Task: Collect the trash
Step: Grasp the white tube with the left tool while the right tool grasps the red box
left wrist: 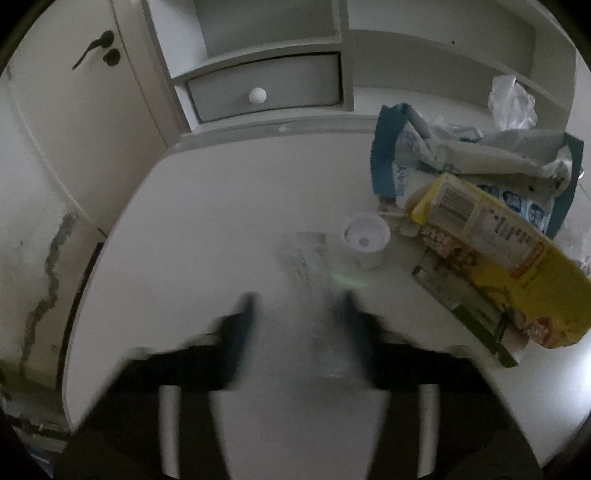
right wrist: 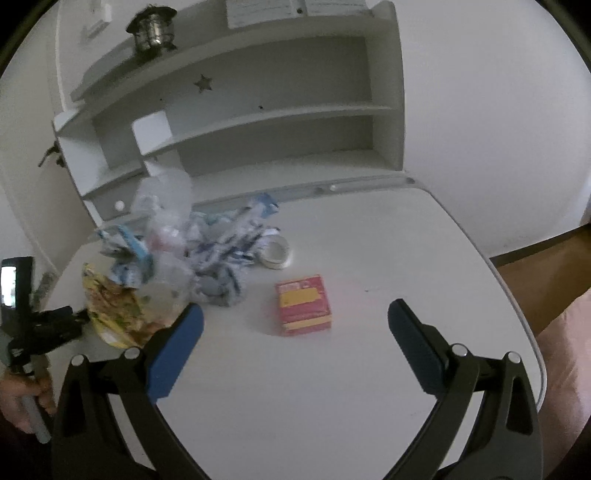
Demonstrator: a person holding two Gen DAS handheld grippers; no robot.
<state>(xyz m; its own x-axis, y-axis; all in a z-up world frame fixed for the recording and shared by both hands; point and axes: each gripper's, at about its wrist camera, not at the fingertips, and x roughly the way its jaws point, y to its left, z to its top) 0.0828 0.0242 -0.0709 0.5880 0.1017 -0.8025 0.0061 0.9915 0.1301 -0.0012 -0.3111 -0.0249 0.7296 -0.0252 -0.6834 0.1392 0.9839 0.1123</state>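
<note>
A pile of trash lies on the white desk [right wrist: 369, 369]. In the left wrist view I see a yellow snack bag [left wrist: 517, 266], a blue and white wrapper [left wrist: 443, 162], a clear plastic bag [left wrist: 511, 101] and a small white cup [left wrist: 365, 236]. My left gripper [left wrist: 299, 306] is open and blurred, with the cup just ahead of it to the right. In the right wrist view a red and yellow box [right wrist: 303, 304] stands between and ahead of my open right gripper [right wrist: 295, 321]. The yellow bag [right wrist: 110, 306], crumpled wrappers [right wrist: 221, 251] and a tape roll [right wrist: 275, 251] lie to its left.
A white shelf unit [right wrist: 258, 122] with a drawer [left wrist: 266, 90] stands at the back of the desk. A door with a dark handle [left wrist: 92, 48] is to the left. A small lantern [right wrist: 153, 29] sits on top of the shelf. The desk's right edge [right wrist: 517, 295] curves round.
</note>
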